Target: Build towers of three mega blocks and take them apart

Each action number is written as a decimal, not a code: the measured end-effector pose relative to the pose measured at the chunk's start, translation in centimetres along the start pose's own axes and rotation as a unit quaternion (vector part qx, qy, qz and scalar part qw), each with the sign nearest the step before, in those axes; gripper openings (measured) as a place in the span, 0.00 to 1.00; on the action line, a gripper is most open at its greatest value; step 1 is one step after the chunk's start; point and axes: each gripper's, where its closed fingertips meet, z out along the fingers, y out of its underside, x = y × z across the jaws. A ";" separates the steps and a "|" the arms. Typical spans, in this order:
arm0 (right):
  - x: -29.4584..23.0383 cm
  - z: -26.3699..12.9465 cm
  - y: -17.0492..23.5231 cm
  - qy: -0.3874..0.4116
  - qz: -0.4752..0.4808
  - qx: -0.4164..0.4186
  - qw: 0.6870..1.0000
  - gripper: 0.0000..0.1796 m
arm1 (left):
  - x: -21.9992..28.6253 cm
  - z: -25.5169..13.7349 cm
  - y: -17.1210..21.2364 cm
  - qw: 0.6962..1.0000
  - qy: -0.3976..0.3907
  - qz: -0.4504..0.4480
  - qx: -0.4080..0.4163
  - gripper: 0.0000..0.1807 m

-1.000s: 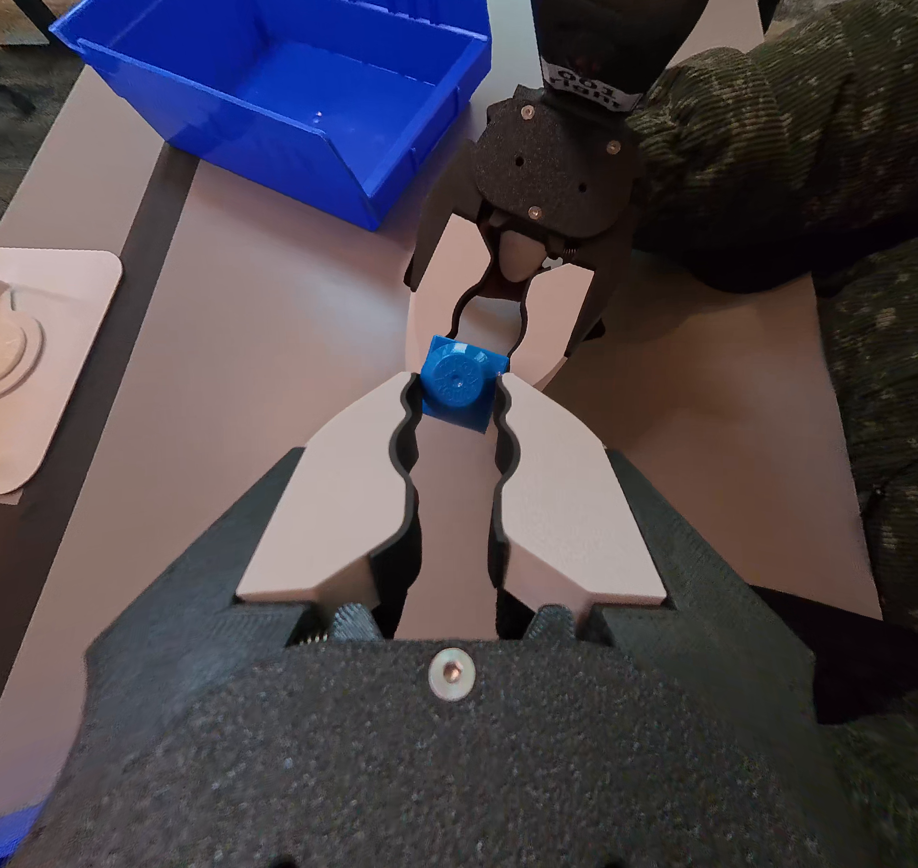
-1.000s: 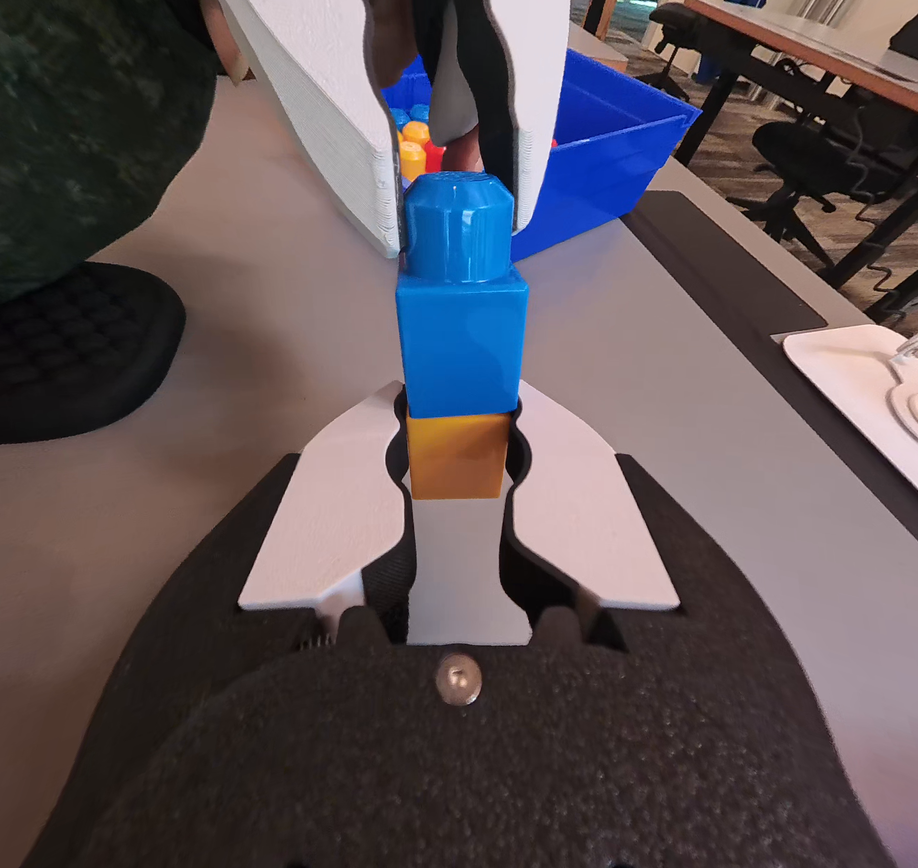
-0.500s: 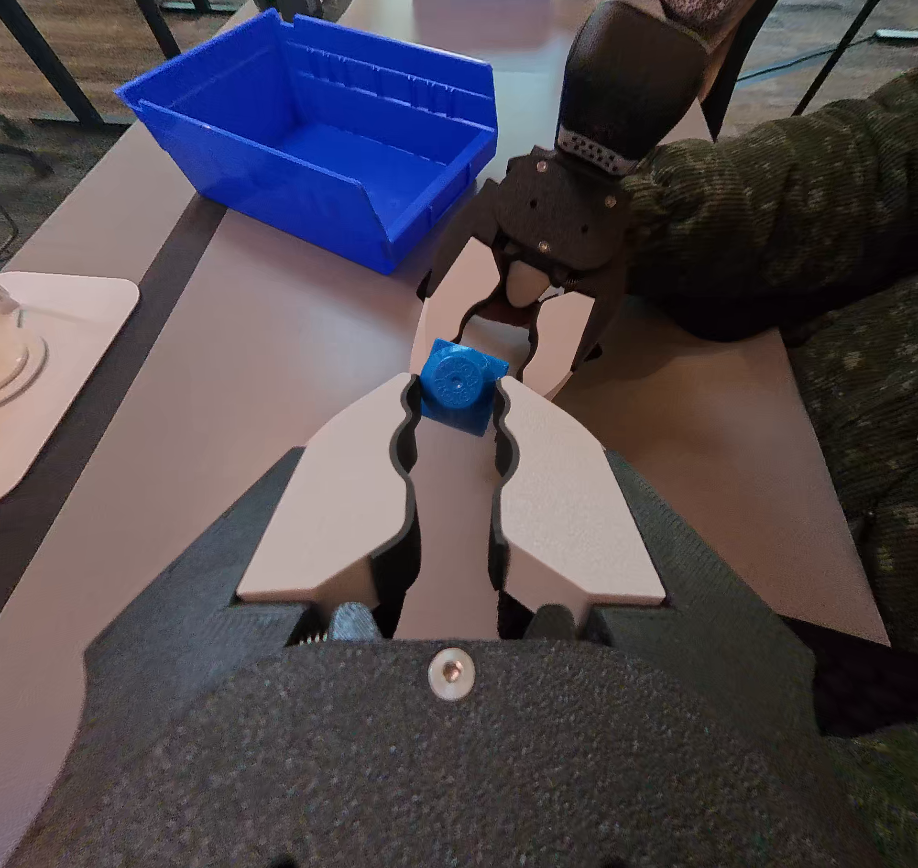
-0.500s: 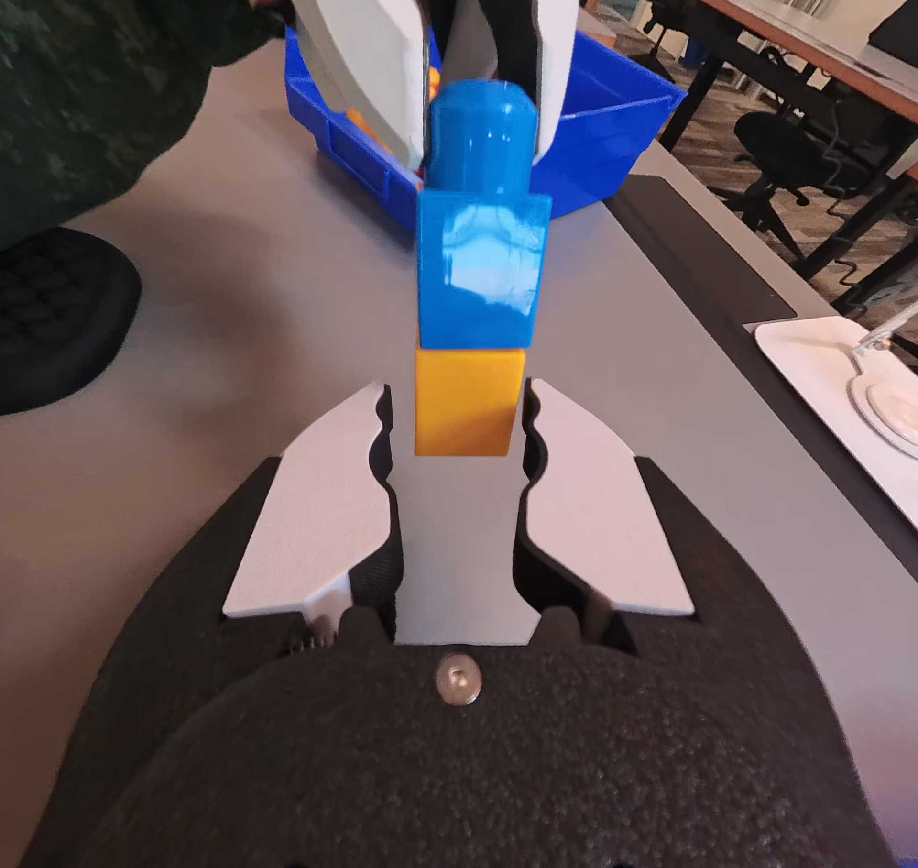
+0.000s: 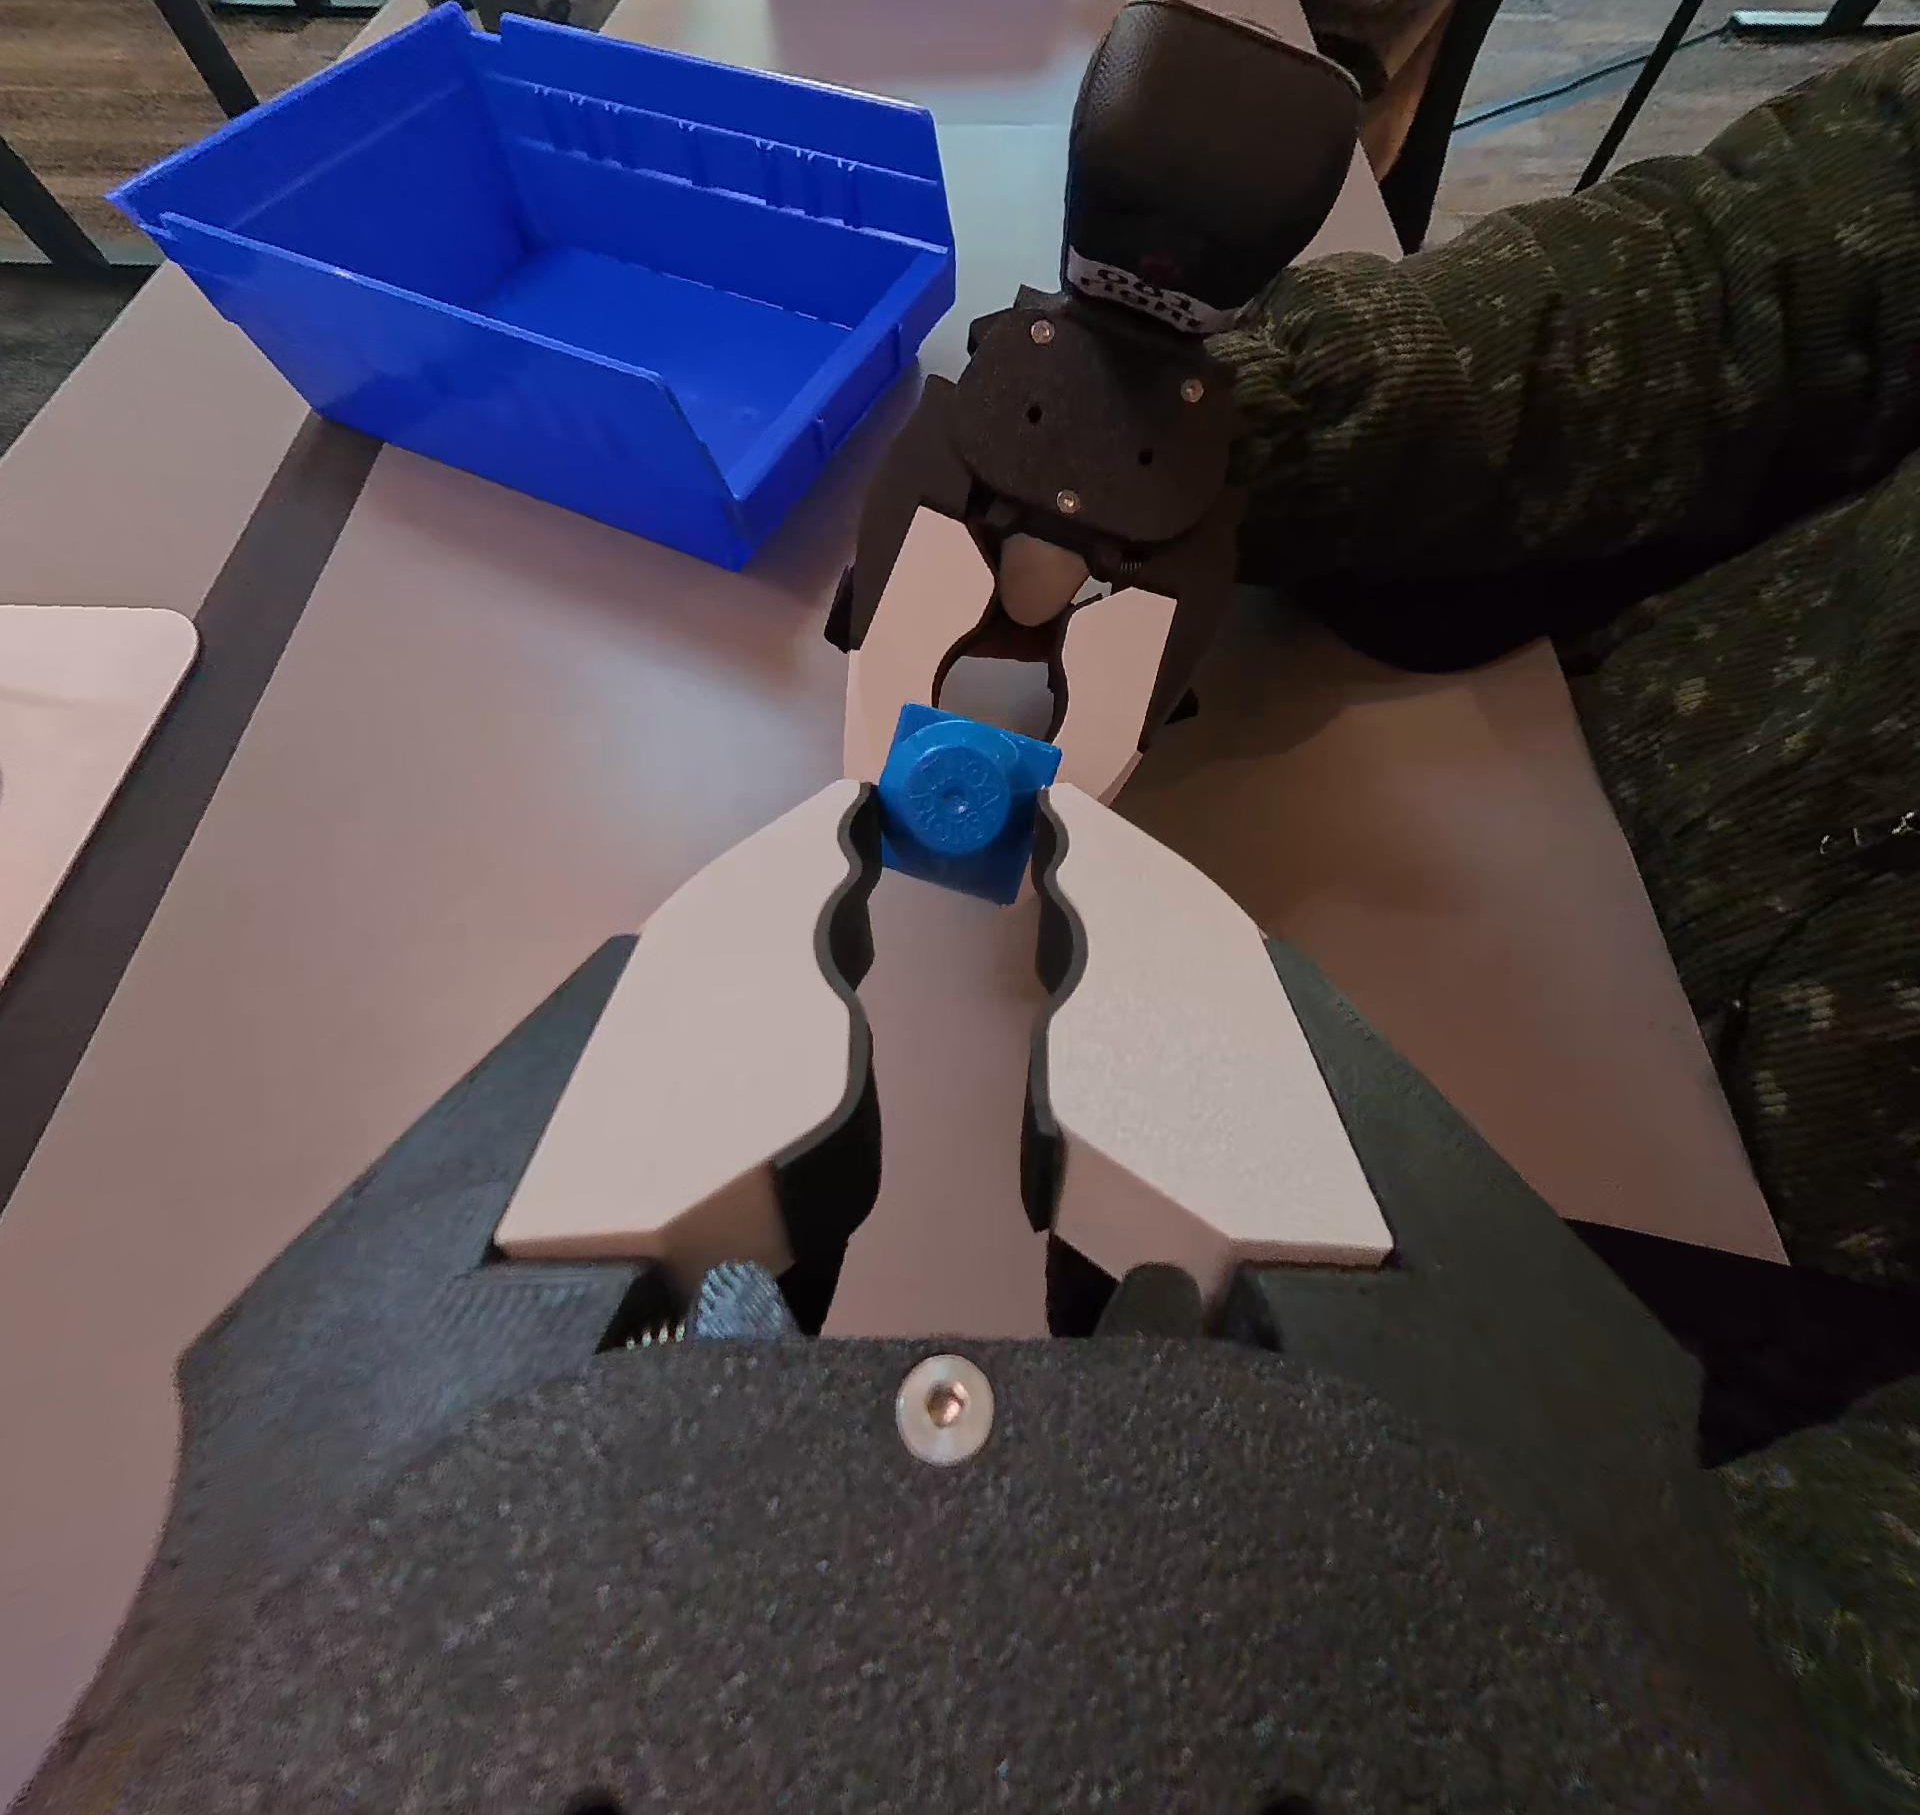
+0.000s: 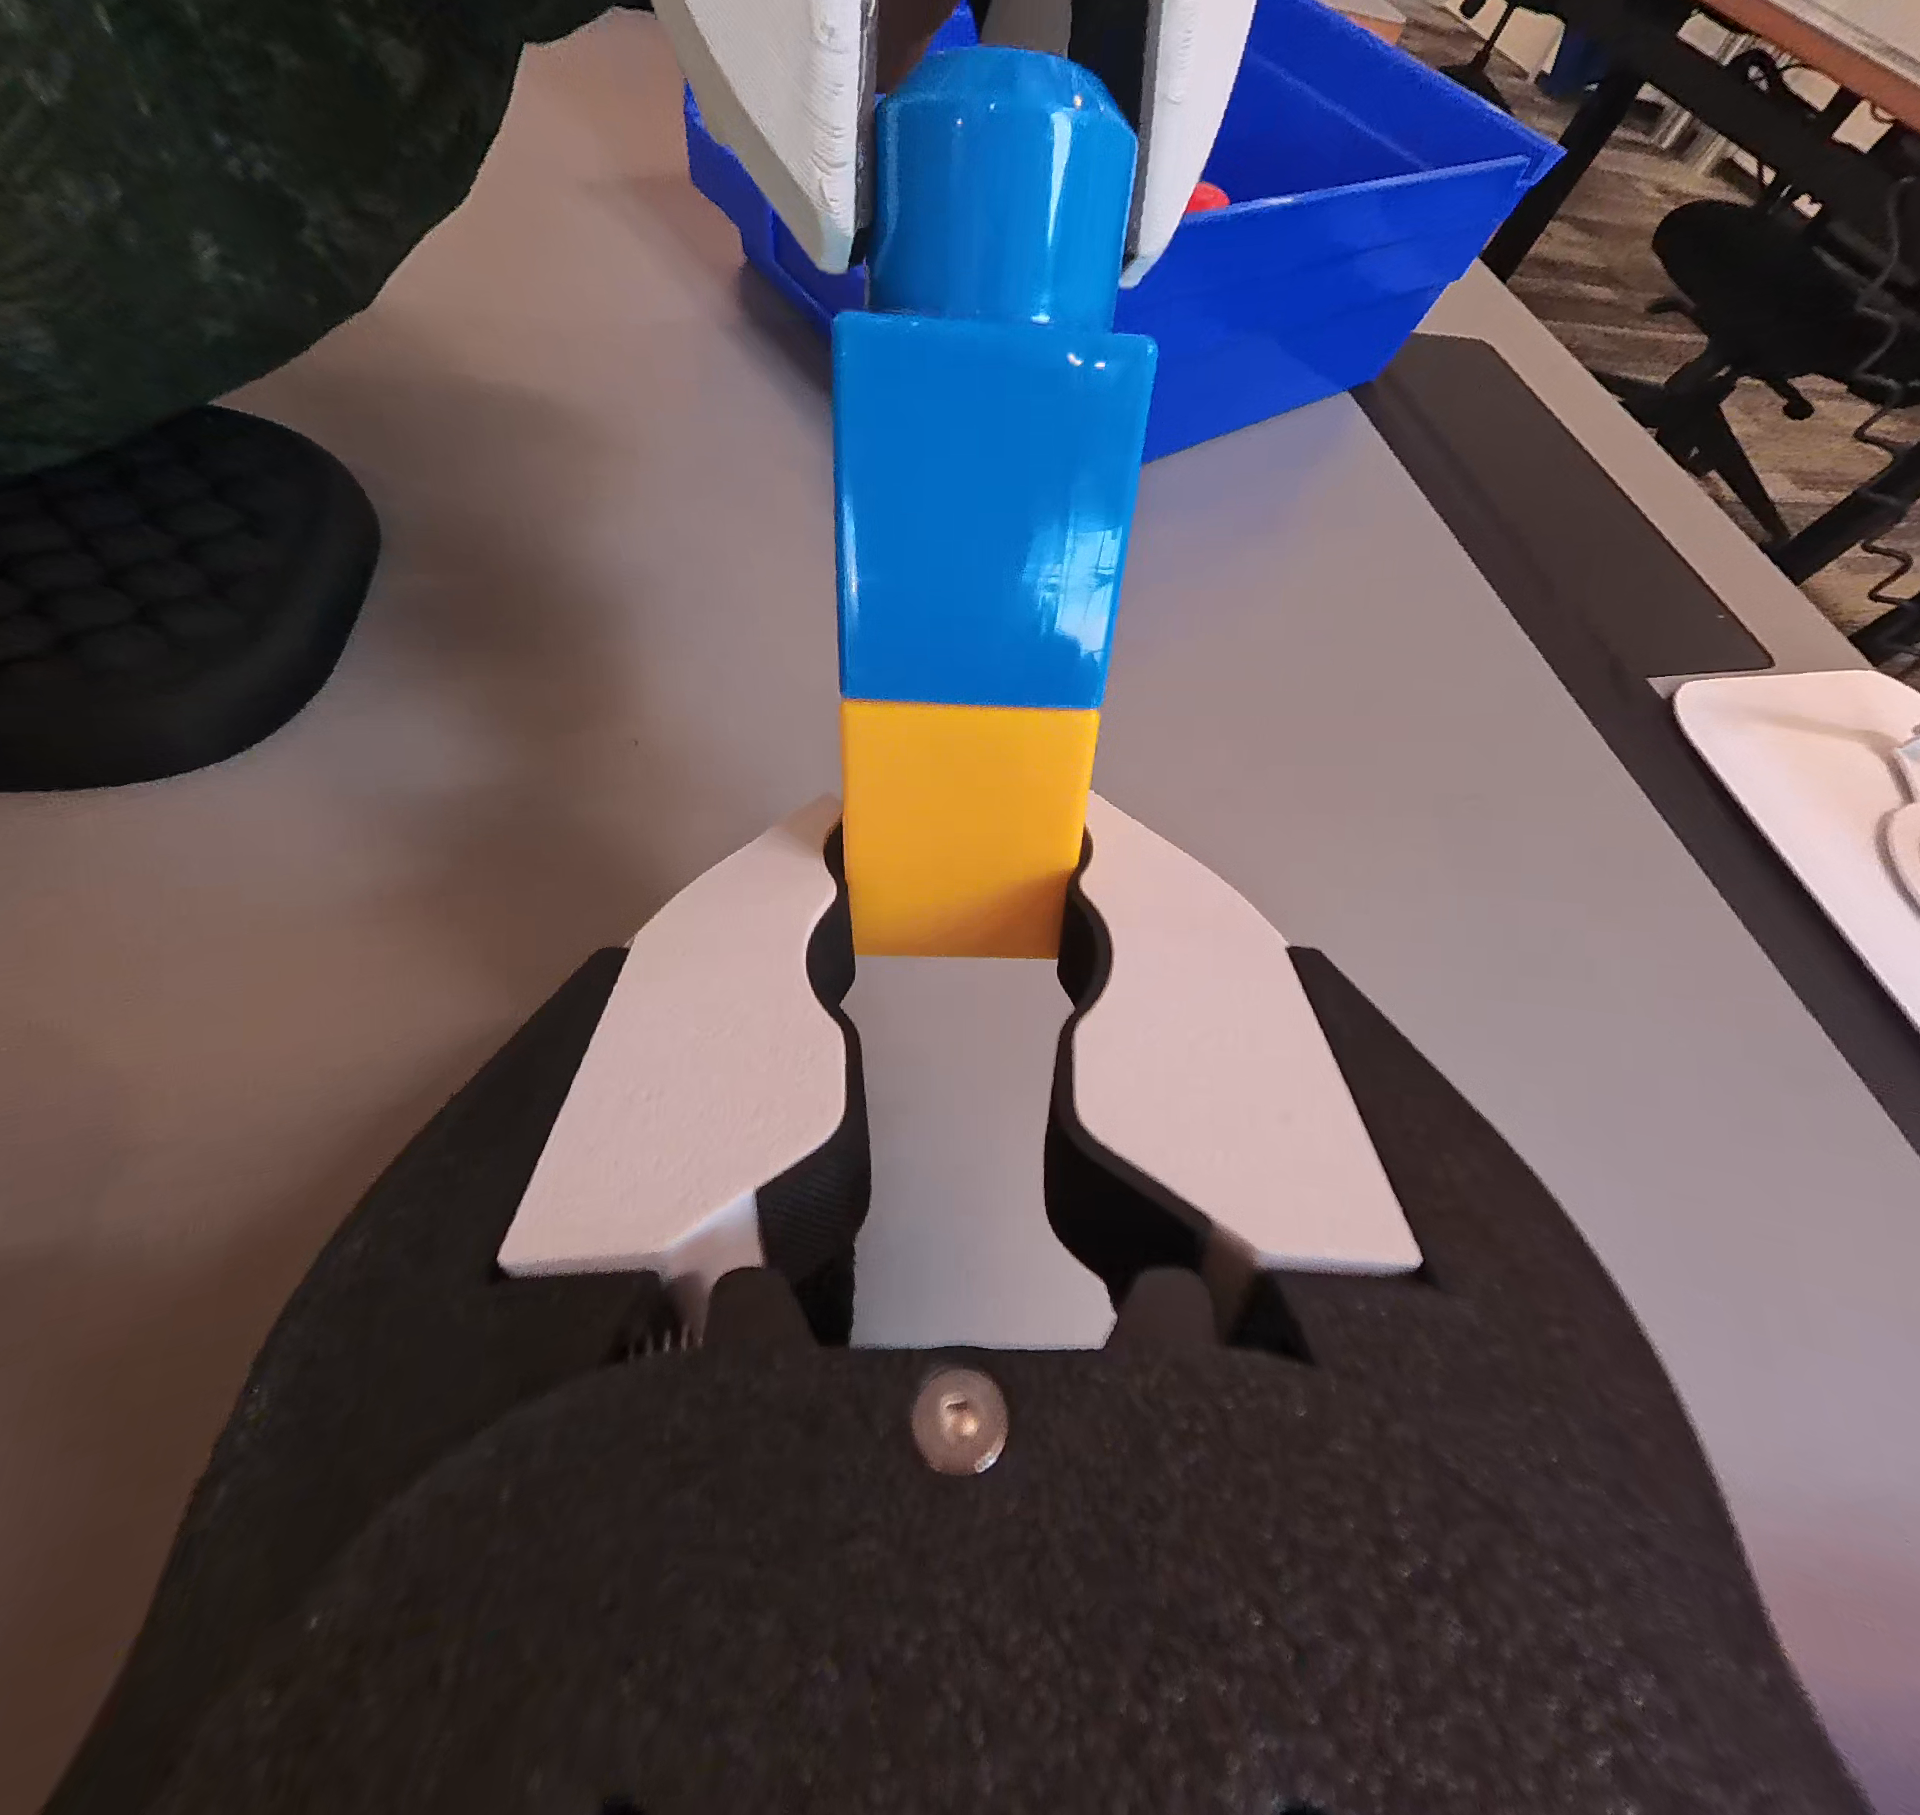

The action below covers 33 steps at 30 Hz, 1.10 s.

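Above the desk, my left hand-held gripper is closed down on the stud of the blue block, fingertips touching both sides. My right hand-held gripper is pinched on the yellow block stacked directly under it. Blue bin sits behind.

blue block stacked upright on yellow block

Blue block on yellow block, blue bin, mottled green sleeve
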 end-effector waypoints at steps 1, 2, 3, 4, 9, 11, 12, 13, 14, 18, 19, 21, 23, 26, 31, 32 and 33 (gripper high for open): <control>-0.1 0.0 0.1 -0.003 0.001 -0.001 1.000 0.20 | 0.0 0.0 0.1 1.000 0.002 0.001 -0.001 0.15; -0.1 0.0 0.1 -0.004 0.000 -0.001 1.000 0.20 | 0.1 0.0 0.1 1.000 0.004 0.001 -0.002 0.16; -0.2 0.1 0.1 -0.005 -0.001 -0.002 1.000 0.20 | 0.1 0.0 0.2 1.000 0.006 -0.001 -0.003 0.16; -0.2 0.1 0.1 -0.005 -0.001 -0.003 1.000 0.20 | 0.1 0.0 0.2 1.000 0.006 -0.002 -0.003 0.15; 0.2 0.1 -0.5 0.001 0.017 0.018 1.000 0.20 | -0.3 0.0 -1.0 1.000 -0.002 -0.011 0.027 0.16; 0.4 0.1 -0.4 0.003 0.025 0.019 1.000 0.20 | -0.3 0.3 -1.1 1.000 -0.009 -0.008 0.020 0.15; 0.5 0.2 -0.3 0.007 0.024 0.016 1.000 0.20 | -0.3 0.5 -1.0 1.000 -0.010 -0.005 0.012 0.15; 0.5 0.3 -0.3 0.009 0.022 0.018 1.000 0.21 | -0.3 0.8 -0.6 1.000 -0.012 -0.003 -0.005 0.15; 0.5 0.3 -0.5 0.012 0.023 0.024 0.999 0.23 | -0.4 1.1 -0.2 1.000 -0.014 -0.003 -0.021 0.15; 0.7 0.1 -1.1 0.026 0.010 0.031 0.999 0.26 | -0.5 1.8 0.0 1.000 -0.008 -0.008 -0.024 0.16; 0.6 0.0 -1.2 0.026 0.004 0.032 0.999 0.21 | -0.6 1.9 0.1 1.000 -0.008 -0.010 -0.024 0.15; 0.6 0.0 -1.1 0.026 0.003 0.029 0.999 0.21 | -0.6 1.7 0.2 1.000 -0.009 -0.006 -0.023 0.16; 0.8 -0.2 -1.5 0.031 0.008 0.038 0.999 0.21 | -1.2 0.8 -0.1 0.999 -0.033 0.000 -0.013 0.17; 1.9 -0.9 -1.6 0.053 0.017 0.049 0.997 0.20 | -3.6 -3.2 -0.8 0.992 -0.117 -0.031 0.021 0.20; 3.5 -2.1 -2.1 0.072 0.046 0.093 0.992 0.21 | -8.0 -13.8 5.1 0.925 -0.355 -0.115 -0.069 0.17; 3.8 -2.3 -2.1 0.080 0.048 0.097 0.991 0.21 | -8.4 -15.6 6.7 0.906 -0.389 -0.140 -0.093 0.17; 4.2 -2.5 -2.1 0.091 0.051 0.099 0.990 0.21 | -8.5 -17.1 8.2 0.889 -0.413 -0.164 -0.113 0.16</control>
